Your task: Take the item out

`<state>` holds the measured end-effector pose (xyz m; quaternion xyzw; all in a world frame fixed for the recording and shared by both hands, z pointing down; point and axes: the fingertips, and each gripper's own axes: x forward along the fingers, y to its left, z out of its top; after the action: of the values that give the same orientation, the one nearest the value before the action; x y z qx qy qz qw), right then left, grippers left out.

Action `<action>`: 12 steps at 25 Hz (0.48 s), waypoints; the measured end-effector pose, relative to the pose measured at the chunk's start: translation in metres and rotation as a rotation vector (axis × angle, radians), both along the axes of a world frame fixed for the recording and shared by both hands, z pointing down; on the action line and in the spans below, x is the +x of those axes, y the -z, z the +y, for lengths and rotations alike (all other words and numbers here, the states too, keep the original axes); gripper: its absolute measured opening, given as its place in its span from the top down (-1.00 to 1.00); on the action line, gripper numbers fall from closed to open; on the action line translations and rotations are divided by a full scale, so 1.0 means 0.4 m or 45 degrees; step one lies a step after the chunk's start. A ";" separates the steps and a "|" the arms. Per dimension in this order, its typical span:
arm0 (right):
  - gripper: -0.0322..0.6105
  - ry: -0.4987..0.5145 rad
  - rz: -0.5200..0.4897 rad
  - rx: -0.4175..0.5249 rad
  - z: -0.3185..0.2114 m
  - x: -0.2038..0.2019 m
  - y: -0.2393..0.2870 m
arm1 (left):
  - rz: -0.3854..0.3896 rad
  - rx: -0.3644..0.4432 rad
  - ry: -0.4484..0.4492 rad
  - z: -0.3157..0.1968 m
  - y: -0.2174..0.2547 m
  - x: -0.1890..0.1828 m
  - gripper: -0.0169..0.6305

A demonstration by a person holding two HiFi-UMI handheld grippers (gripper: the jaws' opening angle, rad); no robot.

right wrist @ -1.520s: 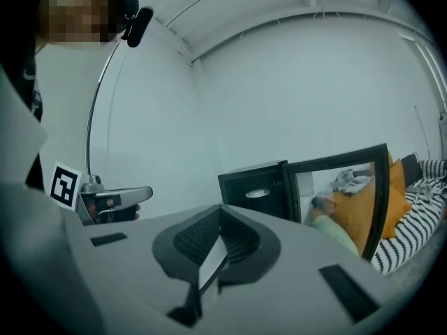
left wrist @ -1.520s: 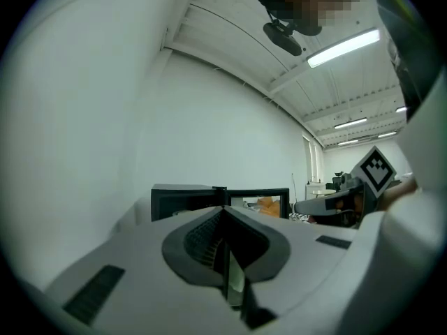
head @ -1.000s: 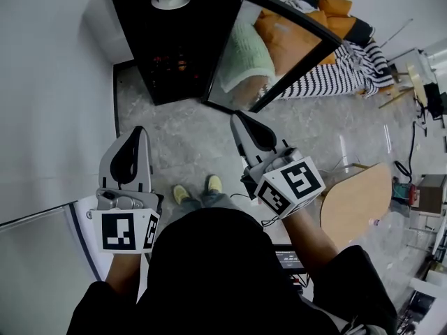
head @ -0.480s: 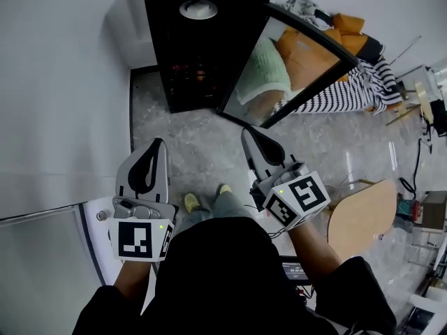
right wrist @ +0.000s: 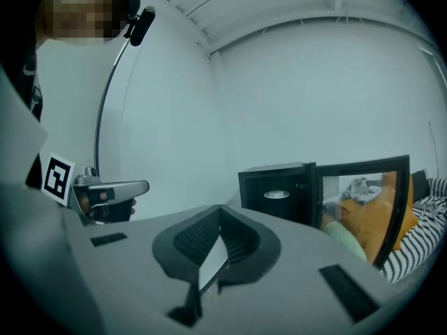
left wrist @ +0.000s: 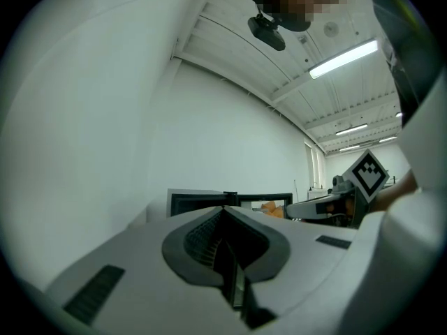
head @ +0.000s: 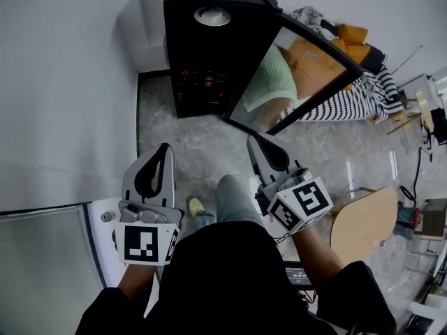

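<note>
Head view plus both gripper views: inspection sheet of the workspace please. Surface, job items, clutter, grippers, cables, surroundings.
Surface: grey marbled floor; no worktop seen.
Job's things: black cabinet with its glass door swung open; reddish things on its shelves, too small to name.
Clutter: striped cloth and orange cushions beyond the door.
Grippers: left gripper and right gripper both shut with nothing between the jaws, held short of the cabinet.
Cables: thin black cable on the floor at right.
Surroundings: white wall at left; wooden tabletop at right.
</note>
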<state>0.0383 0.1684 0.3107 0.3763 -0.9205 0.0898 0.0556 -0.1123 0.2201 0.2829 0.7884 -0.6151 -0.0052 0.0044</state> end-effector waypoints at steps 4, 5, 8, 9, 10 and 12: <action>0.89 0.003 0.004 0.007 0.007 -0.021 0.004 | 0.005 -0.001 0.015 0.011 -0.001 -0.027 0.92; 0.89 0.006 0.007 0.011 0.008 -0.027 0.007 | 0.006 0.000 0.018 0.011 0.000 -0.033 0.92; 0.89 0.012 0.015 0.016 0.007 -0.039 0.011 | 0.010 0.006 0.026 0.010 0.005 -0.047 0.92; 0.89 0.012 0.016 0.016 0.006 -0.043 0.011 | 0.011 0.006 0.028 0.010 0.005 -0.052 0.92; 0.89 0.011 0.017 0.016 0.005 -0.046 0.011 | 0.012 0.006 0.030 0.009 0.005 -0.056 0.92; 0.89 0.013 0.016 0.015 0.003 -0.053 0.010 | 0.014 0.008 0.032 0.007 0.006 -0.063 0.92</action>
<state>0.0173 0.1695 0.3066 0.3723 -0.9226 0.0817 0.0595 -0.1373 0.2231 0.2806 0.7806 -0.6249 -0.0115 0.0051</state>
